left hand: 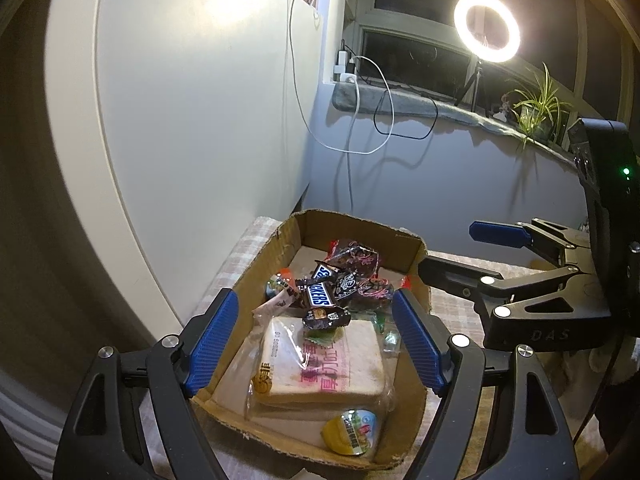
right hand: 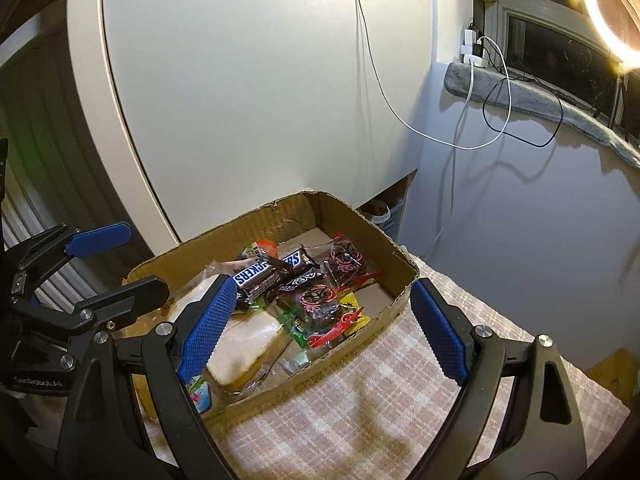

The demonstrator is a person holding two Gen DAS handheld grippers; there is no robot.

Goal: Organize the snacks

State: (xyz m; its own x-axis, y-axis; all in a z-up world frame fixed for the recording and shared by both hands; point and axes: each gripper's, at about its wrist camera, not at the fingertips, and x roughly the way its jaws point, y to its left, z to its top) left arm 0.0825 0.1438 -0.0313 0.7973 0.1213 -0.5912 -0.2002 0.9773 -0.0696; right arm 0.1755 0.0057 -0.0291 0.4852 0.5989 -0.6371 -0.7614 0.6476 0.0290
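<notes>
Readable text:
- Snickers bar (left hand: 320, 295): white "SNICKERS" lettering on blue band, brown wrapper; lies in cardboard box (left hand: 416, 408). Same wording readable from right wrist view.
- Second, smaller bar behind it (left hand: 323, 271): same blue-white logo, only partly visible.
- Bagged bread slice (left hand: 320, 364): pink and dark Chinese print, yellow round logo at corner; characters not legible.
- Right gripper (left hand: 452, 254) body: embossed "DAS".
- Jelly cup lid (left hand: 352, 432): printed label, unreadable.
</notes>
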